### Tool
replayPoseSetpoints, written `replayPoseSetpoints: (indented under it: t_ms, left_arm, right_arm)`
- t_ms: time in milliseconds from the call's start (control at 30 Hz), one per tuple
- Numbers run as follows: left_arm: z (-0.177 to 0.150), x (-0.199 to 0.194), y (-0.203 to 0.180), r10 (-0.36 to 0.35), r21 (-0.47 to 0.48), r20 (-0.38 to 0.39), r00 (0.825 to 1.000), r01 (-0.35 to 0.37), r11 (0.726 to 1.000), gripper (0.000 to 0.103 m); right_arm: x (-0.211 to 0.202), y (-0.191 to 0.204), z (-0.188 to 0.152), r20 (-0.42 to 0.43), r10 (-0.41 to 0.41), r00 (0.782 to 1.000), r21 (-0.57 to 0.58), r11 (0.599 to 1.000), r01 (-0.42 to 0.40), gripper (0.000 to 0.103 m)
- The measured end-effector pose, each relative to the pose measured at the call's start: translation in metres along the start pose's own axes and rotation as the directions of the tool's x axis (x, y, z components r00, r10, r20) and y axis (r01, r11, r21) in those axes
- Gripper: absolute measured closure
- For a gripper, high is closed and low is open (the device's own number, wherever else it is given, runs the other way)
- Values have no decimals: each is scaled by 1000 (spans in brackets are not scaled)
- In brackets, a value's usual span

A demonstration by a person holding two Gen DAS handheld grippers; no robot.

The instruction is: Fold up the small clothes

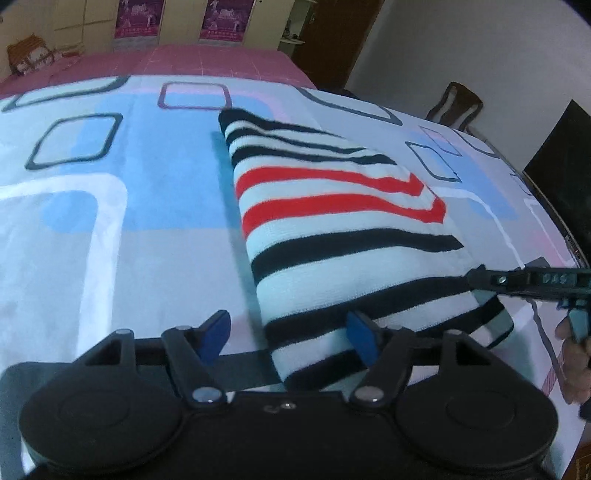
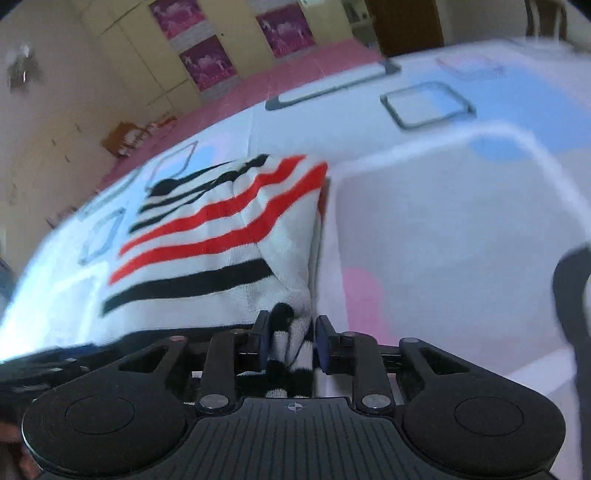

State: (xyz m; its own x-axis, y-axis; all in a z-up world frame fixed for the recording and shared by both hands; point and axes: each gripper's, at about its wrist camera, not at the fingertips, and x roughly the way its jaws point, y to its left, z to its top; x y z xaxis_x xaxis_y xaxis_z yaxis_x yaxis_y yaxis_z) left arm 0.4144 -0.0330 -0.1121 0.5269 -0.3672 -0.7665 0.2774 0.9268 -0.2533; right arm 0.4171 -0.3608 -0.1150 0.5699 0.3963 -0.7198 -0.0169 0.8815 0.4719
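A folded knit garment (image 1: 332, 206) with white, black and red stripes lies on the patterned bedsheet (image 1: 110, 206). My left gripper (image 1: 288, 332) is open, its blue pads standing wide apart. The garment's near left corner lies between them without being pressed. My right gripper (image 2: 291, 341) is shut on a bunched corner of the same garment (image 2: 207, 236), with striped cloth filling the gap between its pads. In the left wrist view the right gripper (image 1: 478, 278) reaches in from the right and pinches the garment's near right edge. A hand (image 1: 574, 362) holds it.
The sheet (image 2: 443, 240) with blue, pink and white squares covers the near bed. A pink cover (image 1: 207, 61) lies beyond it, with an orange cushion (image 1: 31, 55) at far left. Cupboards with magenta posters (image 1: 221, 18) stand behind. A chair (image 1: 456, 105) and dark screen (image 1: 561, 162) stand at right.
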Motion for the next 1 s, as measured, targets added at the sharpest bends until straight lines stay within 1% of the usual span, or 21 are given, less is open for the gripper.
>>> replayPoseSetpoints:
  t_ms: [33,67,100,133,167,233,300,333,433,533,567,600,667,700,767,833,900,933,967,1000]
  left_arm:
    - [2,-2,-1,14,10,1,1000,-14,1000,29]
    - [4,-4,-3,32,14,5,999,-32,999,15]
    - [5,-5,-4,41,10,14,999,-42,999,9]
    - [8,-5,-4,36,-4,22,999,-36,999,6]
    - [11,-5,-3,17,-29,20,1000,-16,999,6]
    - [19,0,1,-39,-98,-4,999,39,994,6]
    - [25,7,6,-117,-150,-25,993,112,982,6]
    - [27,10,9,-128,-173,-33,991,121,978,9]
    - [32,21,18,-148,-226,-62,987,130,965,19]
    - [33,27,27,-181,-288,-63,981,156,945,18]
    - [33,29,29,-187,-303,-66,980,159,940,17]
    - [33,31,30,-195,-316,-66,979,164,934,16]
    - [33,35,33,-207,-343,-65,976,173,923,14]
    - [33,36,35,-212,-353,-65,975,177,919,14]
    - [33,38,37,-219,-368,-60,974,183,912,14]
    - [34,40,38,-226,-377,-54,973,190,907,16]
    - [36,42,37,-227,-372,-49,973,193,908,16]
    - [37,44,35,-230,-369,-47,972,197,908,18]
    - [38,45,34,-237,-367,-44,971,204,907,23]
    - [39,47,33,-243,-369,-42,969,211,905,23]
  right_arm:
    - [-7,0,4,12,16,1000,0,1000,-16,79]
    - [-13,-1,7,32,29,999,8,1000,-29,79]
    - [-16,-4,11,44,38,998,22,999,-39,60]
    - [-18,-10,17,57,45,997,44,998,-48,28]
    - [-16,-17,21,63,75,995,58,995,-79,23]
    - [-7,-32,29,28,127,992,125,984,-129,23]
    - [3,-50,36,1,231,973,216,950,-226,23]
    - [7,-60,39,-9,277,961,257,929,-266,23]
    - [16,-75,49,-41,340,939,285,905,-315,23]
    - [24,-85,51,-95,370,924,310,893,-326,23]
    - [28,-87,52,-109,391,914,320,884,-340,23]
    - [31,-89,52,-120,413,903,327,875,-357,23]
    - [35,-89,53,-126,429,895,319,871,-373,23]
    - [37,-90,54,-128,447,885,327,862,-388,24]
    - [42,-93,56,-131,470,873,335,849,-408,24]
    - [44,-92,58,-143,481,865,322,849,-419,24]
    - [48,-88,60,-162,488,858,306,851,-426,24]
    - [51,-83,60,-169,490,855,300,852,-429,28]
    - [57,-78,63,-182,493,851,294,853,-431,35]
    - [64,-75,63,-201,486,851,291,859,-422,43]
